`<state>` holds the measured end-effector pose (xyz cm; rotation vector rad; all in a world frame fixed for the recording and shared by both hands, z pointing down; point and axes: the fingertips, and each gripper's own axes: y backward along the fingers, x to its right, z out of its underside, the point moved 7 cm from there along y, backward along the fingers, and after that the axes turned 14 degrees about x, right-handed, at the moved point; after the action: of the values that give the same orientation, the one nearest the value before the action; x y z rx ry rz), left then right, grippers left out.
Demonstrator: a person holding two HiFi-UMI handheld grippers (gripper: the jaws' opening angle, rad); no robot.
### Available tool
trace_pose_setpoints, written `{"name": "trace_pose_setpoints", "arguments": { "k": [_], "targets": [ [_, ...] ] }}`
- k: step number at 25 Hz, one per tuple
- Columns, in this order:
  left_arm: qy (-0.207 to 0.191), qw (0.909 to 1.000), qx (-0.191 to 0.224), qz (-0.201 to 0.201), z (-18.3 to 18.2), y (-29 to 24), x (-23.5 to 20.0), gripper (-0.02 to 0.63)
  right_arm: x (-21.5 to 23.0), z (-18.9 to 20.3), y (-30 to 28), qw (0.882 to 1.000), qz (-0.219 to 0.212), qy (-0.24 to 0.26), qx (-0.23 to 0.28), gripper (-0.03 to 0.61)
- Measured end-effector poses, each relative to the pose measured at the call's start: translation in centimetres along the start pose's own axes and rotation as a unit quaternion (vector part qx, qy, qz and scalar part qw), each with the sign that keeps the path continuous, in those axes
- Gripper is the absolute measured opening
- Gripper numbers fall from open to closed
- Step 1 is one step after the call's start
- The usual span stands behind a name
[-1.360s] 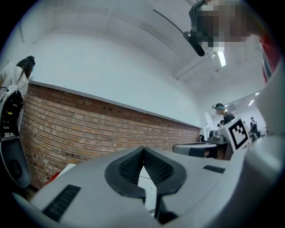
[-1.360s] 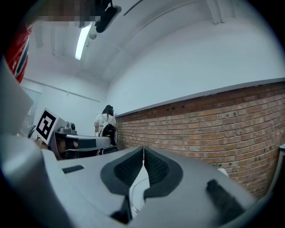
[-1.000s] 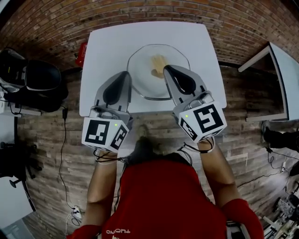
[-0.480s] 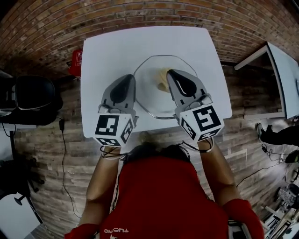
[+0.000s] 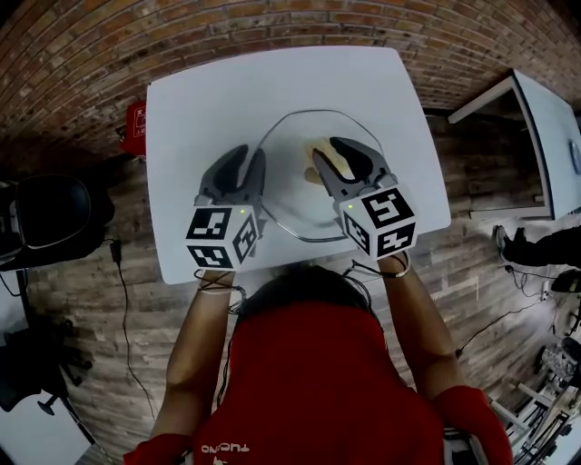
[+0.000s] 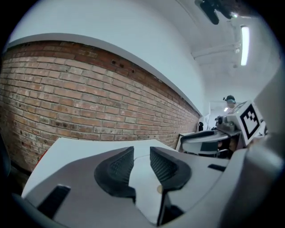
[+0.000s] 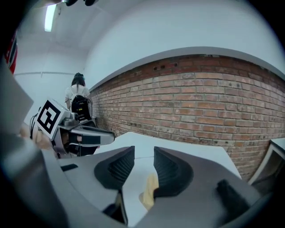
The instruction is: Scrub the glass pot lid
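Now the white worktop (image 5: pixel 200 109) meets a brick wall (image 5: pixel 272 25) at 12 o'clock; left tongs (image 5: pixel 247 156) and right tongs (image 5: pixel 338 153) have come lower by the lid (image 5: pixel 290 136), jaws just opened, gripping nothing.

White print on the red shirt (image 5: pixel 227 449) cannot be read.

The table (image 5: pixel 209 118) is plain white. The glass lid (image 5: pixel 290 186) is clear with a silvery rim; the sponge (image 5: pixel 323 167) on it is pale yellow-tan. The person's shirt (image 5: pixel 309 390) is red. The brick wall (image 6: pixel 67 89) is red-brown with pale mortar lines.
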<state>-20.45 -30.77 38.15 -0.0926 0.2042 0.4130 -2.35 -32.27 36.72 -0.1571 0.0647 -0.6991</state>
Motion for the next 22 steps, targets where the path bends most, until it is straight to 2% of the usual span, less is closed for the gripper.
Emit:
{"name": "trace_pose_setpoints", "arguments": {
  "k": [1,6,12,19,22],
  "targets": [
    [0.008,0.9999,-0.008,0.000,0.4,-0.3,-0.1,0.113,0.4,0.6,-0.2,1.000,0.002,-0.002,-0.011,0.127],
    [0.039,0.9973,-0.061,-0.017,3.1,-1.4,-1.3,0.167,2.1,4.0,-1.5,0.997,0.019,-0.004,-0.080,0.144],
    [0.086,0.9871,-0.130,-0.037,7.1,-1.8,-3.0,0.206,3.3,7.8,-3.0,0.987,0.020,-0.011,-0.161,0.152],
    [0.129,0.9728,-0.189,-0.033,9.7,-1.9,-3.9,0.207,3.6,9.7,-4.1,0.980,0.010,-0.022,-0.199,0.150],
    [0.134,0.9685,-0.208,-0.031,10.3,-2.2,-3.9,0.206,3.6,10.1,-4.3,0.978,0.005,-0.024,-0.206,0.150]
  ]
}}
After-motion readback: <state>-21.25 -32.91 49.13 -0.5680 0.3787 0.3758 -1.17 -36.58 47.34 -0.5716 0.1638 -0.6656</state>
